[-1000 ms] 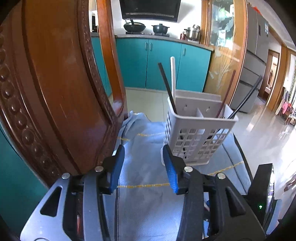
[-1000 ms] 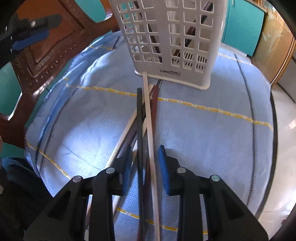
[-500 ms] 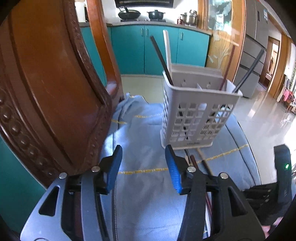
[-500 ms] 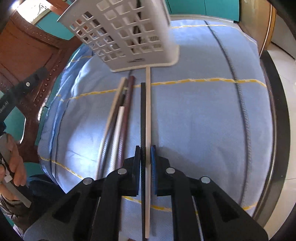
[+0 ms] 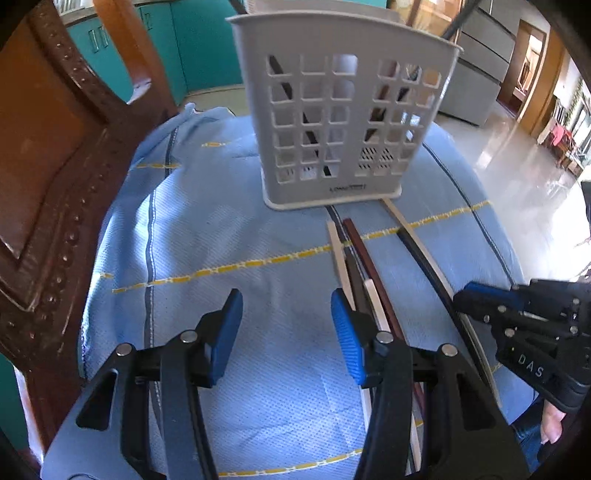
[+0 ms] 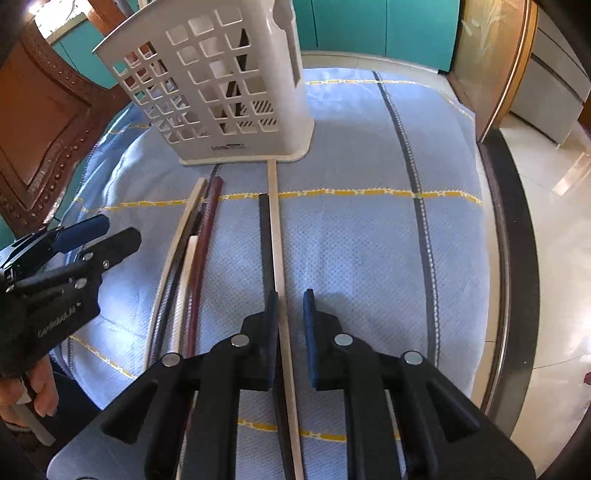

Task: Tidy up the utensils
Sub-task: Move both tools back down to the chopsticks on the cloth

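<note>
Pale wood chopstick [image 6: 274,236] runs dead straight ahead of the right claw [image 6: 290,301], lengthwise between its fingers, far tip touching the white basket [image 6: 236,92]; a black stick [image 6: 264,236] lies just left of it. That claw's slightly parted, gripping nothing yet, and it's nearer. Left claw [image 5: 286,310] is wide open and empty, with the other sticks [image 5: 364,266] by its right finger.

A blue cloth [image 6: 351,236] with yellow and dark stripes covers the round tabletop [image 6: 511,258]. A carved wooden chair [image 5: 55,155] stands at its left edge; teal cabinets [image 6: 369,26] line the far wall.
</note>
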{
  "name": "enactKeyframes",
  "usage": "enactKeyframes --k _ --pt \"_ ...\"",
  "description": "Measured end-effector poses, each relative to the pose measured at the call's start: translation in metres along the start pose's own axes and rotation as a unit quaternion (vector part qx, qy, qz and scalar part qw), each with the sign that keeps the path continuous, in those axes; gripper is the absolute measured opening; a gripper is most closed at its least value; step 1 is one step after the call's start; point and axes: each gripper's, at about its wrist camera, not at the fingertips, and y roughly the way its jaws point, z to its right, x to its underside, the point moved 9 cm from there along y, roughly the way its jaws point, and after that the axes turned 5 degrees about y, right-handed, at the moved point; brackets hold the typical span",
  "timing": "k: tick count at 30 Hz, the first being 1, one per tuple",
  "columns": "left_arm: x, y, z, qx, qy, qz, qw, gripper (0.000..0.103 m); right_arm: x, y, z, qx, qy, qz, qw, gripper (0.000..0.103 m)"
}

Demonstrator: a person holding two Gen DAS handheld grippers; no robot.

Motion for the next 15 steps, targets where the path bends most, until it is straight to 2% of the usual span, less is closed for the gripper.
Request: enactKeyframes --k 2,6,11,15 --pt "0.003 0.001 0.002 0.002 0.002 -0.002 1.0000 0.051 0.001 0.003 -0.002 0.000 -0.005 -0.004 1.000 0.016" --pt "0.008 0.003 0.004 0.001 0.001 -0.007 1.0000 0.051 0.010 -0.002 -0.002 0.031 -0.035 -0.002 0.999 0.016" --pt "0.011 0.005 0.007 0.008 -0.003 -0.014 0.9999 0.051 0.011 -0.002 0.002 0.000 -0.007 -0.017 1.000 0.016" --pt "0.008 0.014 0.006 0.014 0.001 -0.018 0.9997 0.051 0.011 -0.002 0.003 0.001 -0.012 -0.014 1.000 0.016"
